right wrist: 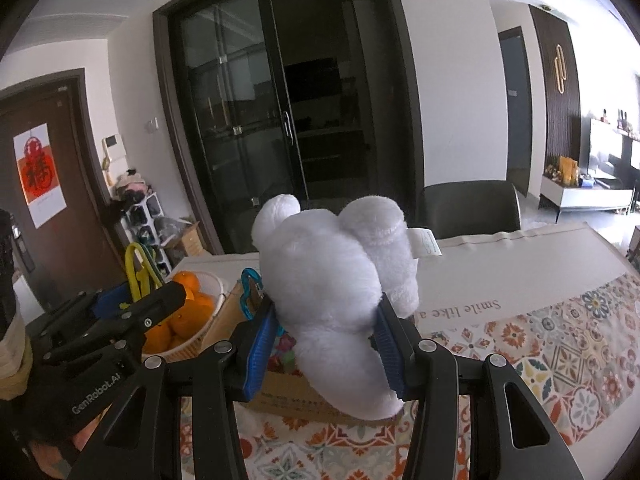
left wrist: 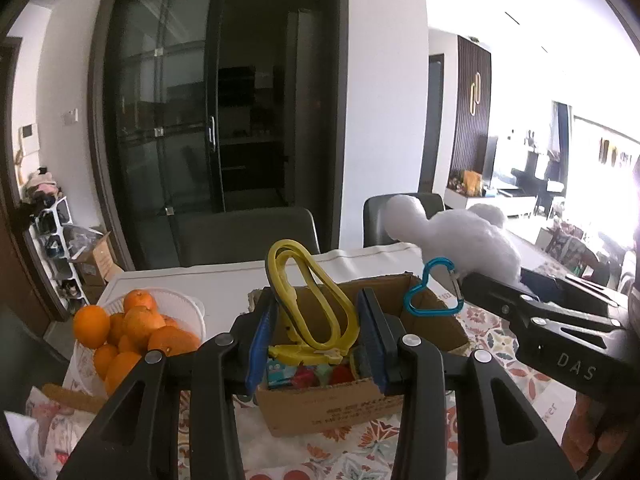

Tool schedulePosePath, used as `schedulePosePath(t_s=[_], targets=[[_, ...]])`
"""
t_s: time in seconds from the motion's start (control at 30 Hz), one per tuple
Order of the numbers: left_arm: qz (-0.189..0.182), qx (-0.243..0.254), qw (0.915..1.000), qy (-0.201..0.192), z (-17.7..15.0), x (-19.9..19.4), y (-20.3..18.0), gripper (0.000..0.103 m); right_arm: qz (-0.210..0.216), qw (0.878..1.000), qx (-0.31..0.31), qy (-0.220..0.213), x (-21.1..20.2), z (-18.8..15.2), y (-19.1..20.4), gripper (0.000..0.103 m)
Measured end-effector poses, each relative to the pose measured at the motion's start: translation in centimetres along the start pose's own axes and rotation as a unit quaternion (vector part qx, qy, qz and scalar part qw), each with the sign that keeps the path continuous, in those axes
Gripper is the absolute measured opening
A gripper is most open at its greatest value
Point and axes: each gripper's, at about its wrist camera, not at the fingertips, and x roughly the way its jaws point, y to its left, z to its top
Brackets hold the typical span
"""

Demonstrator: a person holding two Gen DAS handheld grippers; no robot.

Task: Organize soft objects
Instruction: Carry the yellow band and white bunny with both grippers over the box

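Note:
A white plush toy (right wrist: 328,272) is clamped between the blue pads of my right gripper (right wrist: 326,340), which is shut on it. A blue heart-shaped carabiner (left wrist: 430,292) hangs at the plush's (left wrist: 460,236) side. My left gripper (left wrist: 316,320) is shut on a yellow looped plastic clip (left wrist: 316,292). Both are held above an open cardboard box (left wrist: 332,404) with small colourful items inside. In the right wrist view the left gripper (right wrist: 176,296) is at the lower left with the yellow clip (right wrist: 136,272) standing up from it.
A white basket (left wrist: 188,304) of oranges (left wrist: 136,328) stands left of the box. The table carries a patterned cloth (right wrist: 560,360). Two dark chairs (left wrist: 248,232) (right wrist: 468,208) stand at the far edge. A dark glass door and a shoe rack (left wrist: 56,240) lie beyond.

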Motion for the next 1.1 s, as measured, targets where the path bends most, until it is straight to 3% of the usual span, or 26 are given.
schedulePosePath(t_s=[0.33, 0.57, 1.1], targets=[[-0.024, 0.009, 0.9982, 0.055, 1.1, 4.2, 0.8, 0.041, 0.024, 0.997, -0.012, 0.074, 4.6, 1.6, 0.2, 0.048], [-0.035, 0.044, 0.9941, 0.093, 1.3, 7.2, 0.6, 0.041, 0.038, 0.990, -0.016, 0.131, 8.5, 1.6, -0.6, 0.048], [-0.086, 0.097, 0.9695, 0.208, -0.8, 13.6, -0.4, 0.041, 0.072, 0.967, -0.018, 0.244, 15.9, -1.5, -1.6, 0.048]])
